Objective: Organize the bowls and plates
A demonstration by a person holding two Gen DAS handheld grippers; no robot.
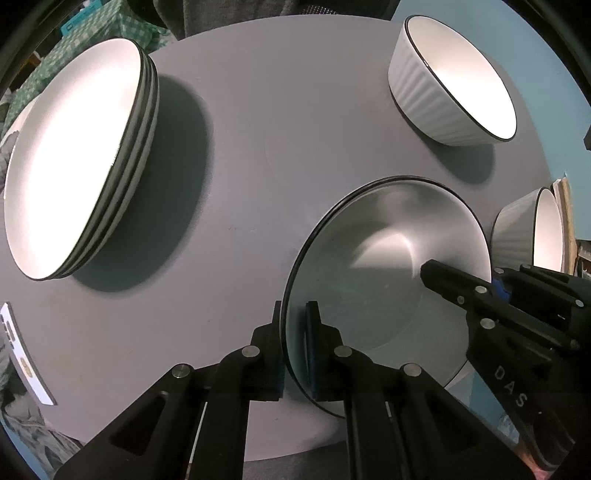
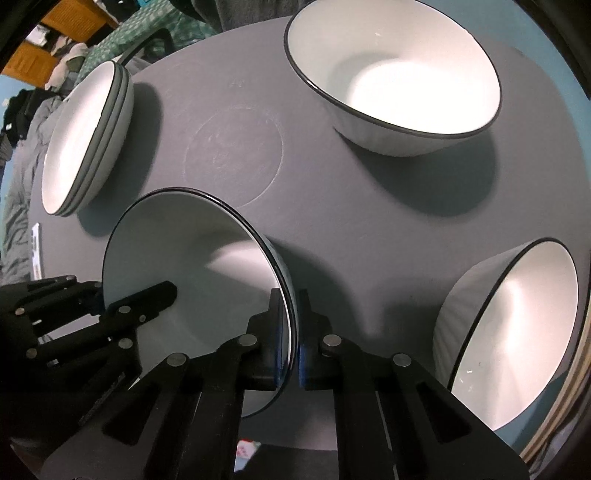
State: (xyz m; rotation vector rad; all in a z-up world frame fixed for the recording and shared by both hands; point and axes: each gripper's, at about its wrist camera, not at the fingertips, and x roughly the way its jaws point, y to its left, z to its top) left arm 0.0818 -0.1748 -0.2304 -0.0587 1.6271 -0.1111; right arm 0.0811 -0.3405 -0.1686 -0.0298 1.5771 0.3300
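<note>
Plate [image 1: 369, 266]: gripped on opposite rims, above grey table [image 1: 240, 166]
Left gripper [image 1: 295, 343]: clamped on plate's near-left rim
Right gripper [image 2: 293, 339]: clamped on far rim
Stack of plates [image 1: 74, 158]: far left
Ribbed bowls [image 1: 454, 85]: two, to the right

Looks like a lived-in home, likely a bedroom corner. Round grey table [image 2: 332, 206] set with white bowls; at ten o'clock a green checked cloth [image 2: 147, 29], rumpled clothes [image 2: 22, 110], an orange wooden cabinet [image 2: 55, 33], blue walls.
</note>
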